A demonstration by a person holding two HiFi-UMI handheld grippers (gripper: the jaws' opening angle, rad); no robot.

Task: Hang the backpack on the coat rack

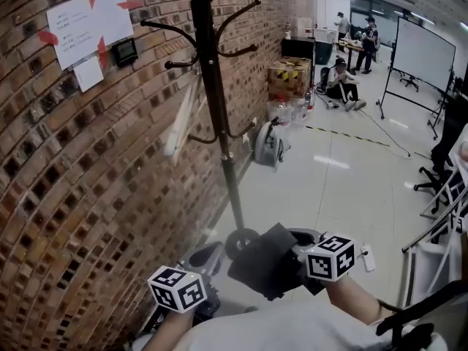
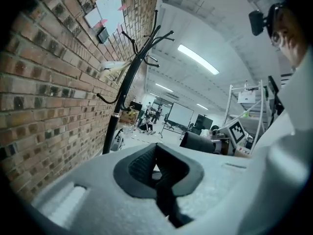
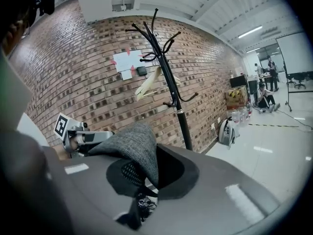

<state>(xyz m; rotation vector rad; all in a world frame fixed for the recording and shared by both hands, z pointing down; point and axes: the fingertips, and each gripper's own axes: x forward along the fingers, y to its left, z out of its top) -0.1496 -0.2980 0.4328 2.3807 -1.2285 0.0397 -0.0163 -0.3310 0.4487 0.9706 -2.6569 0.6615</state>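
1. The left gripper (image 2: pixel 157 174) is at the lower left of the head view. In its own view the jaws look drawn together, and nothing shows between them.
2. The right gripper (image 3: pixel 141 180) is at the lower right of centre. Its jaws are almost closed and pinch a fold of the backpack (image 1: pixel 267 263), whose grey woven fabric rises out from between them.
3. The backpack is dark grey and sits at bottom centre between the two grippers. It is not yet on the coat rack (image 1: pixel 219 108), and in the picture it overlaps the rack's round base (image 1: pixel 240 241).
4. The coat rack's black pole rises from that base to the top centre, just beside the brick wall (image 1: pixel 88 181). A pale object (image 1: pixel 179 123) hangs on its wall side.
5. In the upper left, sheets of paper (image 1: pixel 88 22) are taped to the bricks with red tape. A small black device (image 1: pixel 124 51) sits just beside them.
6. Right of the pole, a grey-and-white bag (image 1: pixel 269 143) stands on the floor against the wall. Cardboard boxes (image 1: pixel 289 75) stand behind it.
7. In the upper right, a person (image 1: pixel 341 80) sits on the floor near a whiteboard (image 1: pixel 424 50) on a stand.
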